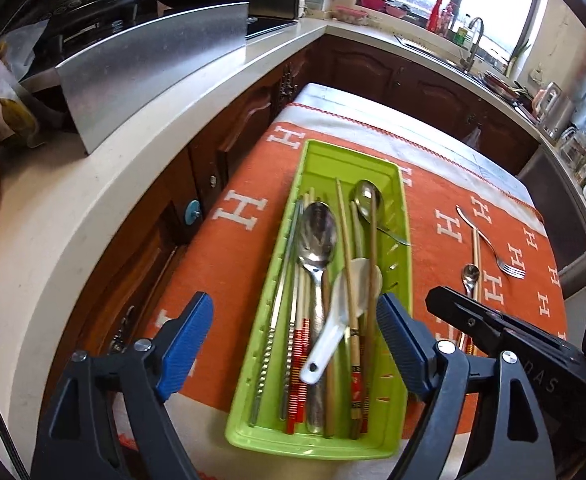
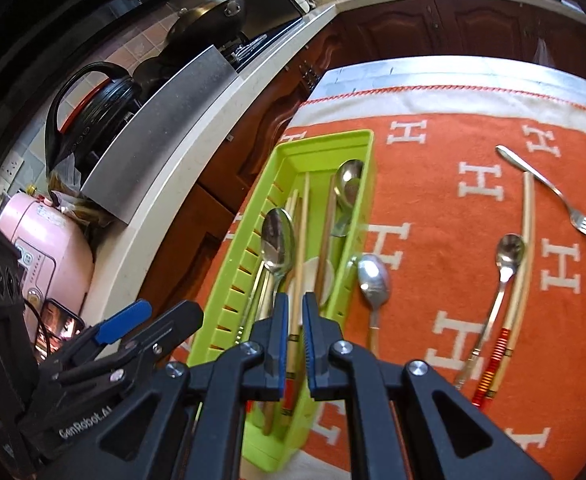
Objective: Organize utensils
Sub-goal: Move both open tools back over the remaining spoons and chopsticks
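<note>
A lime-green utensil tray (image 1: 317,152) lies lengthwise on the orange cloth. It holds a large steel spoon (image 1: 317,236), a white ceramic spoon (image 1: 341,320), a second steel spoon (image 1: 367,198) and several chopsticks. My left gripper (image 1: 295,340) hangs open above the tray's near half, nothing between its blue pads (image 1: 185,344). My right gripper (image 2: 295,332) is shut and empty over the tray's (image 2: 325,140) right wall. On the cloth lie a steel spoon (image 2: 373,280) beside the tray, a small spoon (image 2: 505,256), a chopstick pair (image 2: 527,240) and a fork (image 2: 553,188).
The orange cloth (image 1: 245,184) with white H marks covers a small table. A white L-shaped counter (image 1: 73,216) with dark wood cabinets runs along the left and back, carrying a steel splash guard (image 1: 153,68), pans and a pink appliance (image 2: 45,240). A sink (image 1: 473,44) is far right.
</note>
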Available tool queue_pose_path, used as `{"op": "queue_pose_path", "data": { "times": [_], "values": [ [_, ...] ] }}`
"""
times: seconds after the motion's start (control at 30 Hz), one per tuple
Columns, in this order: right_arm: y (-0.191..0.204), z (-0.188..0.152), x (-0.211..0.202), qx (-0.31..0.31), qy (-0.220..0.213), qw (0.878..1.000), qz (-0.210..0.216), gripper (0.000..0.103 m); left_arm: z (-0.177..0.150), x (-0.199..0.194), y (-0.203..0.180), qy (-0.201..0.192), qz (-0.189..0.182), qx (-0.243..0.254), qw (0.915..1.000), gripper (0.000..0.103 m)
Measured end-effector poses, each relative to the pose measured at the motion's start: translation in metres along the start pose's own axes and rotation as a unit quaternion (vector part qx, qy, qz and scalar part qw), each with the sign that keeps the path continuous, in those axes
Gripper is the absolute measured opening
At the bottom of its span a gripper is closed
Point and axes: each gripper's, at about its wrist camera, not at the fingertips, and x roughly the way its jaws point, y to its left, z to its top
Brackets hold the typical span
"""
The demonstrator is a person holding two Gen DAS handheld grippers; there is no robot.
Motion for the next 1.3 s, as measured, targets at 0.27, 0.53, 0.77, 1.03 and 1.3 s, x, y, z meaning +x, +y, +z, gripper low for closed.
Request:
{"op": "queue_pose_path", "data": {
  "times": [0.27, 0.53, 0.77, 1.03, 1.3],
  "values": [
    [-0.031, -0.014, -0.027, 0.009, -0.023, 0.999, -0.037, 0.007, -0.009, -0.002, -0.027, 0.003, -0.022, 0.019, 0.9996, 0.082],
    [-0.067, -0.028, -0.052, 0.024, -0.045, 0.996, -0.067, 0.007, -0.017, 0.003, -0.051, 0.013, -0.046, 0.026, 0.9985, 0.082],
    [-0.084, -0.036, -0.052, 0.032, -0.042, 0.996, -0.069, 0.007, -0.021, 0.013, -0.065, 0.031, -0.055, 0.035, 0.9974, 0.082],
    [-0.100, -0.040, -0.048, 0.042, -0.043, 0.997, -0.056, 0.007, -0.020, 0.027, -0.084, 0.047, -0.055, 0.056, 0.9958, 0.082],
    [-0.120, -0.041, -0.048, 0.056, -0.048, 0.996, -0.049, 0.007, -0.019, 0.036, -0.109, 0.057, -0.081, 0.063, 0.9931, 0.058]
  ]
}}
